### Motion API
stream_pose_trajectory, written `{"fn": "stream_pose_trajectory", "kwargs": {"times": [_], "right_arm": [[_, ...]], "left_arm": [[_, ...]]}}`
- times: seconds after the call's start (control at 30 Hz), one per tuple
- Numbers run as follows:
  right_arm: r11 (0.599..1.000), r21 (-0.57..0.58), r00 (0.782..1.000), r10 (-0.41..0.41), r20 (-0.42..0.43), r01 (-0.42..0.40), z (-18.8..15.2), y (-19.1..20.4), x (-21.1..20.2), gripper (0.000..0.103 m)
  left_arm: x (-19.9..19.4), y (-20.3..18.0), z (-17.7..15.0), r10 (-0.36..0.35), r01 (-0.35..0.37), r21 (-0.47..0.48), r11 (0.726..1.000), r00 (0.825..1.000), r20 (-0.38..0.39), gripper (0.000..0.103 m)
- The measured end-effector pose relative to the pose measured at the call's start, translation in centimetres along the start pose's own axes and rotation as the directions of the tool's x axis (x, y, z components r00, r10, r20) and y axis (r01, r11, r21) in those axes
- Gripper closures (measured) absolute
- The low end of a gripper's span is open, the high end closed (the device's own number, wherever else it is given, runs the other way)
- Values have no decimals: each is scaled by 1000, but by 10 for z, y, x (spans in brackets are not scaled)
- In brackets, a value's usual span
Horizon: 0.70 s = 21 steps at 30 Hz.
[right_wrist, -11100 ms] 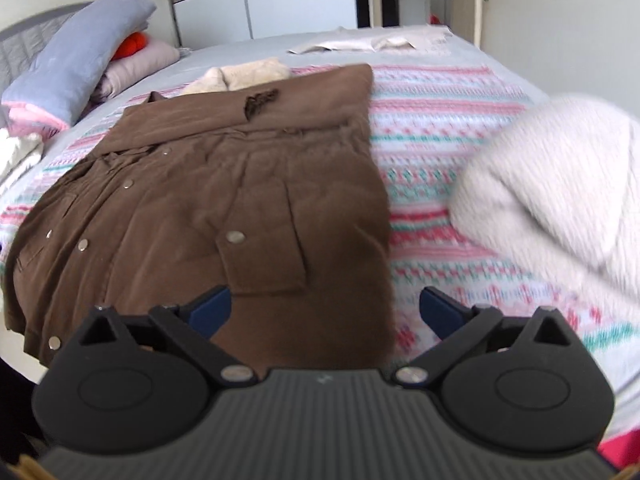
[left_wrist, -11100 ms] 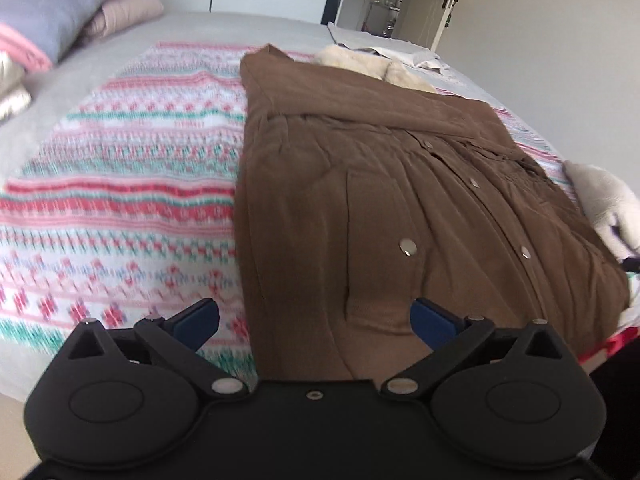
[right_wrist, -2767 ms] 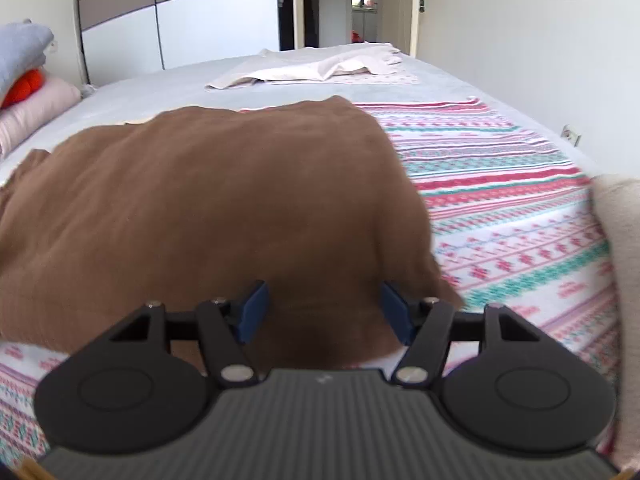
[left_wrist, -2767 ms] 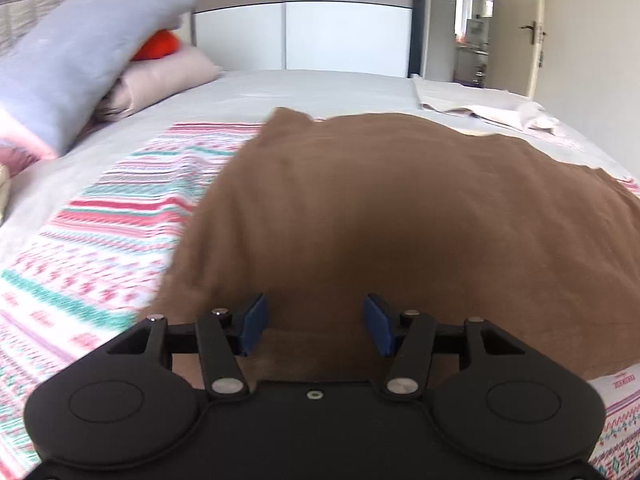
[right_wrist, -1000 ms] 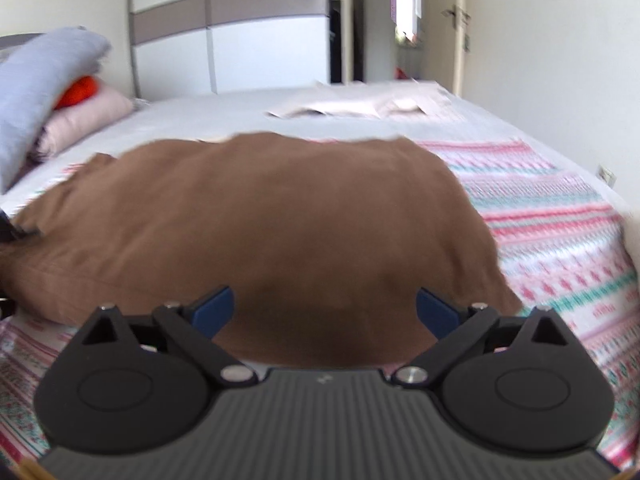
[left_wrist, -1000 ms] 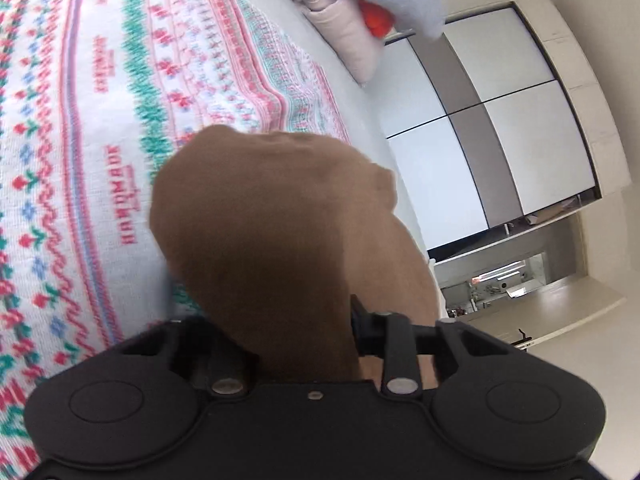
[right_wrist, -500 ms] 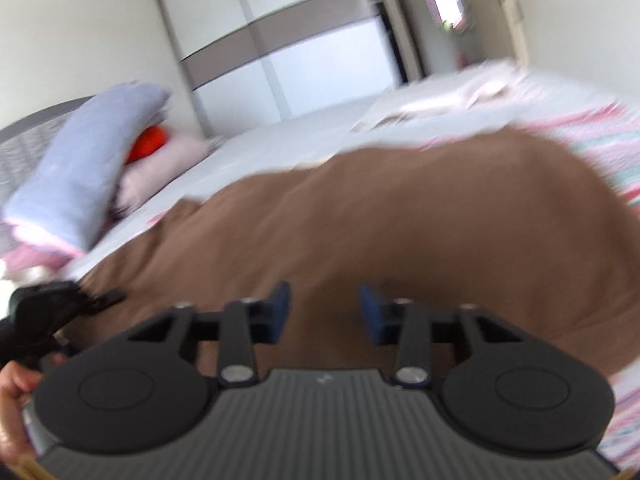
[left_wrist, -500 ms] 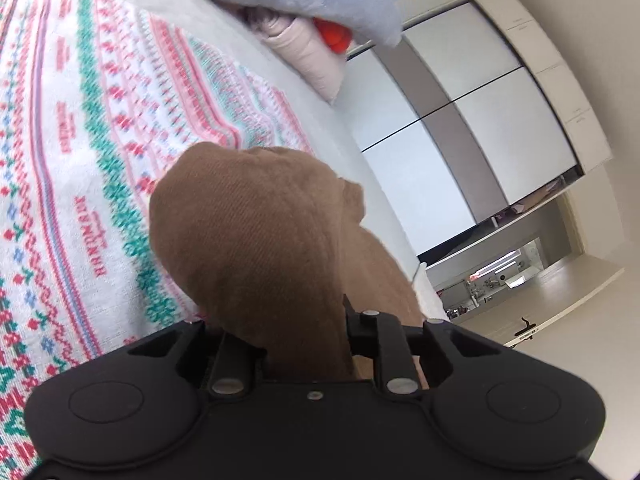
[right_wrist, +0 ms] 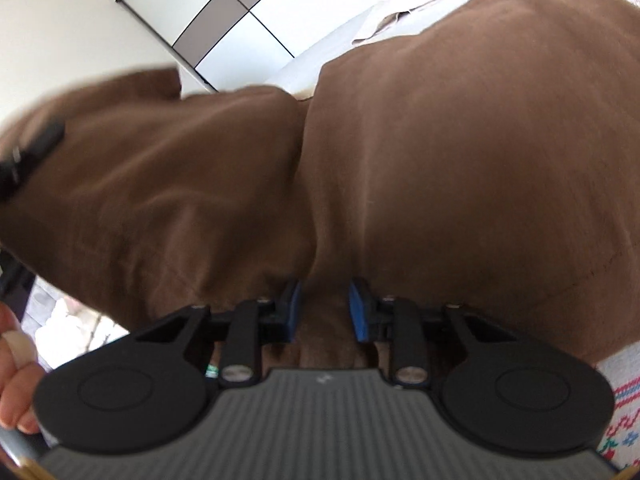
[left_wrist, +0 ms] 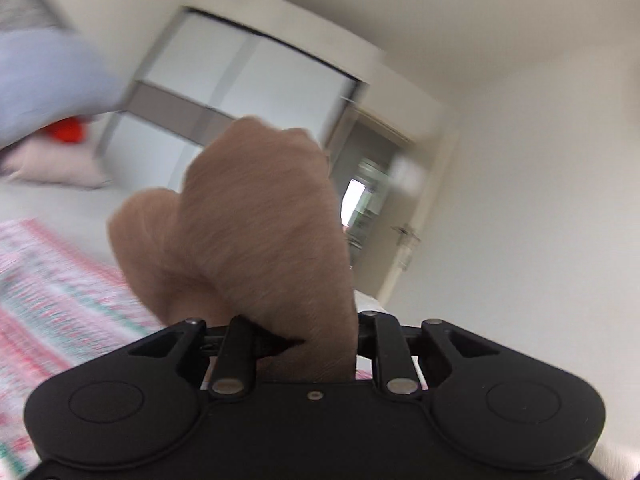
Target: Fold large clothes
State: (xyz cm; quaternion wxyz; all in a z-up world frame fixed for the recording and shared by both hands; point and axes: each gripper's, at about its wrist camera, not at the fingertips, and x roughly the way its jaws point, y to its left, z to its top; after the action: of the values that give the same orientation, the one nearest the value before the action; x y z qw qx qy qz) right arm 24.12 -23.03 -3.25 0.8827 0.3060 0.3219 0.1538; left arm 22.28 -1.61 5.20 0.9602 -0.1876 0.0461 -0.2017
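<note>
While brown coat (right_wrist: 400,160) is bunched over patterned bedspread (left_wrist: 48,280), its edge is kept pinched in nearly shut left gripper (left_wrist: 304,336), apparently raised for folding; right gripper (right_wrist: 324,308) closing, cloth caught between pads.

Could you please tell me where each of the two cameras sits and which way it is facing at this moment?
Left wrist: sits behind the left tongs, facing level towards the wardrobe; the tongs grip a bunch of the brown coat.
Right wrist: sits behind the right tongs, tilted down at the coat; the jaws are closing on its fabric; a hand shows at left.
Shared: coat, wardrobe, patterned blanket.
</note>
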Motion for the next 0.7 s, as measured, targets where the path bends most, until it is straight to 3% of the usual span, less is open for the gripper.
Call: {"fn": "stream_pose_trajectory", "kwargs": {"times": [0.1,0.13,0.2,0.27,0.3,0.4,0.47,0.5,0.57,0.7], "right_arm": [[994,96,998,51,-25,-48,10,-12,-14,76],[988,137,997,77,-13,-74,18,-20,-23,69],[970,221,994,85,71,-98,32,-40,-51,46],[941,322,983,50,176,-105,45,-69,-84,35],[923,368,975,35,221,-116,49,-86,-99,34],[854,484,953,44,299,-191,53,-131,-130,35],[808,530,940,81,332,-257,52,-151,-142,35],[811,538,943,47,330,-229,51,-156,-149,35],[830,534,948,-19,318,-162,52,-165,-163,35],[759,575,918,74,389,-305,49,-184,-175,22]], "left_arm": [[19,-32,-12,-87,95,139,986,994,-65,82],[25,-41,-17,-111,127,172,977,989,-96,82],[37,-57,-29,-147,181,233,955,977,-156,82],[48,-71,-44,-170,232,294,927,960,-222,81],[52,-78,-52,-178,256,319,912,950,-255,81],[59,-99,-86,-189,345,420,839,910,-368,80],[61,-111,-114,-171,402,498,768,879,-446,79],[61,-114,-126,-161,421,529,737,869,-468,78],[61,-114,-142,-149,442,558,703,858,-492,76],[47,-121,-155,-131,466,633,618,855,-501,69]]}}
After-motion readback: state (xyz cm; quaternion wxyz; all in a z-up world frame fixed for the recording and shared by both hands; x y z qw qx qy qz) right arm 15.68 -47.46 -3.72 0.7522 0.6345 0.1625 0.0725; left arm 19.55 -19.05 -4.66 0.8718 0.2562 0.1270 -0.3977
